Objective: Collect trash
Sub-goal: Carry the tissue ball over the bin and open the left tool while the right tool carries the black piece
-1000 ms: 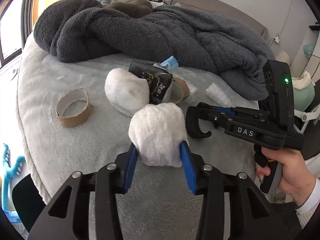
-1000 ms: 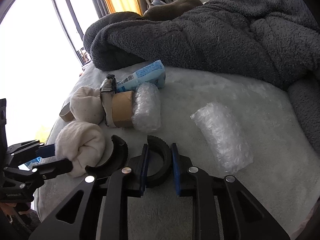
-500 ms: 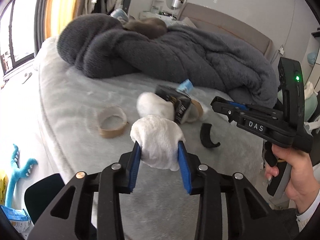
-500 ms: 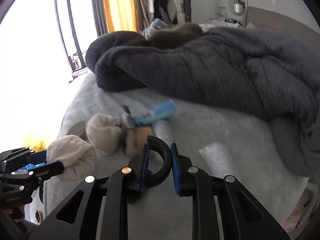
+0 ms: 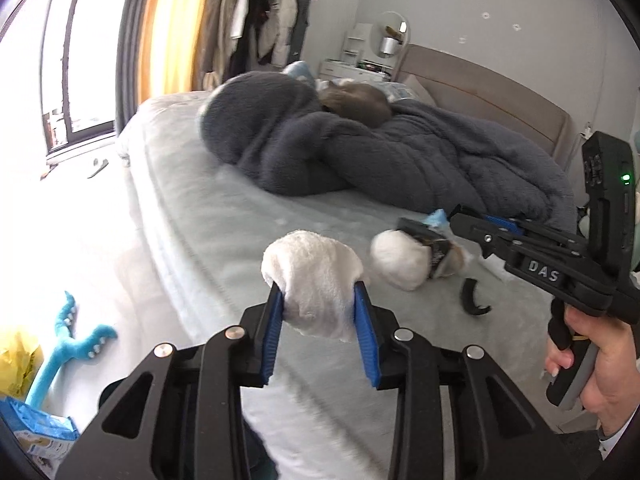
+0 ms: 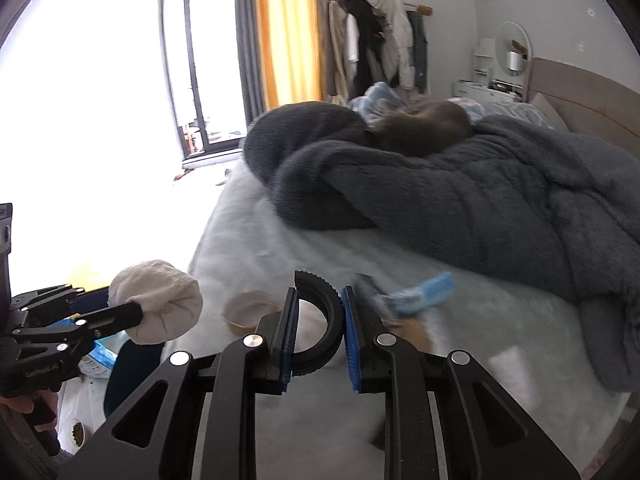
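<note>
My left gripper (image 5: 318, 334) is shut on a white wad of tissue (image 5: 314, 280), held up above the bed's near edge; the wad also shows in the right wrist view (image 6: 158, 306). My right gripper (image 6: 318, 346) is shut on a black curved plastic piece (image 6: 324, 320), lifted over the bed. A second black curved piece (image 5: 471, 297) lies on the bed. Beside it are another white wad (image 5: 398, 258), a dark wrapper (image 5: 426, 240) and a blue packet (image 6: 420, 294). A cardboard ring (image 6: 244, 310) lies near the bed edge.
A dark grey blanket (image 5: 360, 156) is heaped across the far half of the pale bed (image 5: 224, 224). On the floor at left lie a blue toy (image 5: 68, 350) and a yellow bag (image 5: 16, 356). A window (image 6: 120, 80) stands behind.
Both grippers rose and pulled back from the bed with their loads. The right gripper lifted one black curved piece off the bed; the other stayed. The trash pile now looks farther away.
</note>
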Available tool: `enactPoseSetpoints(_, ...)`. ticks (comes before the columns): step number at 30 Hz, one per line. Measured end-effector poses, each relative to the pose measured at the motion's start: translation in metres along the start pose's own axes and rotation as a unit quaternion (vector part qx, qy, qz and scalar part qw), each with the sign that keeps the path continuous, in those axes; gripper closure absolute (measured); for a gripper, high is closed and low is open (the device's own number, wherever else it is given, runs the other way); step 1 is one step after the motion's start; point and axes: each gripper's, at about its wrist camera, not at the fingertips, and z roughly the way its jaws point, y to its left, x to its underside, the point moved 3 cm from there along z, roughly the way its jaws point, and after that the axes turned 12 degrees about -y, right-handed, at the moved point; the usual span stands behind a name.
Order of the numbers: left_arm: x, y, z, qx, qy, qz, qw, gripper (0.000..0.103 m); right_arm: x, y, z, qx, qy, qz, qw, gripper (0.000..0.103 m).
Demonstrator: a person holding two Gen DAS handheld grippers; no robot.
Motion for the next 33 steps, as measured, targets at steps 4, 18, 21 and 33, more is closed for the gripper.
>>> enactPoseSetpoints(4, 0.007, 0.025, -0.002, -0.026, 0.013, -0.01, 0.9995, 0.066, 0.0, 0.026, 0.01, -0.017, 0.004, -0.019, 1.0, 0.081)
enactPoseSetpoints(18, 0.052, 0.095, -0.003, -0.076, 0.09, -0.029, 0.9927, 0.066, 0.007, 0.123, 0.044, -0.108, 0.038, -0.018, 0.993, 0.081)
enactPoseSetpoints(21, 0.063, 0.11, -0.004, -0.086, 0.107, -0.037, 0.9898, 0.066, 0.012, 0.143, 0.052, -0.124, 0.05, -0.015, 0.991, 0.081)
enactPoseSetpoints(33, 0.107, 0.165, -0.011, -0.122, 0.198, -0.078, 0.9694, 0.066, 0.041, 0.198, 0.087, -0.159, 0.106, -0.017, 0.981, 0.081)
